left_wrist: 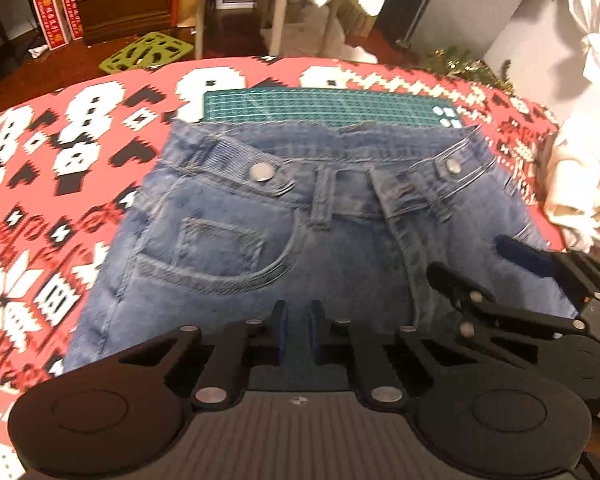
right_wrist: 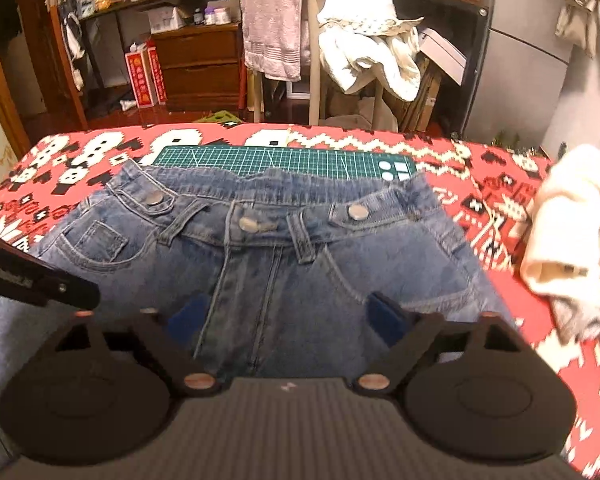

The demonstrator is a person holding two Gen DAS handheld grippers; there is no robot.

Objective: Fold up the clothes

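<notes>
Here, blue jeans (right_wrist: pixel 276 248) lie front-up on a red patterned tablecloth (left_wrist: pixel 40 184), their waistband overlapping the near edge of a green cutting mat (right_wrist: pixel 284 160) and 3 metal buttons showing along the waist. The left gripper (left_wrist: pixel 298 330) hangs over the jeans with its 2 fingers nearly pressed together, a narrow gap between them and no cloth visibly pinched. The right gripper (right_wrist: pixel 286 318) is spread wide above the fly, and a cream garment (right_wrist: pixel 572 240) lies bunched at the right table edge.

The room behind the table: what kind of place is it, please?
Probably a lived-in home room, not a lab. A towel hangs over a chair, a wooden dresser stands at the back, and jeans lie on a festive red tablecloth.
</notes>
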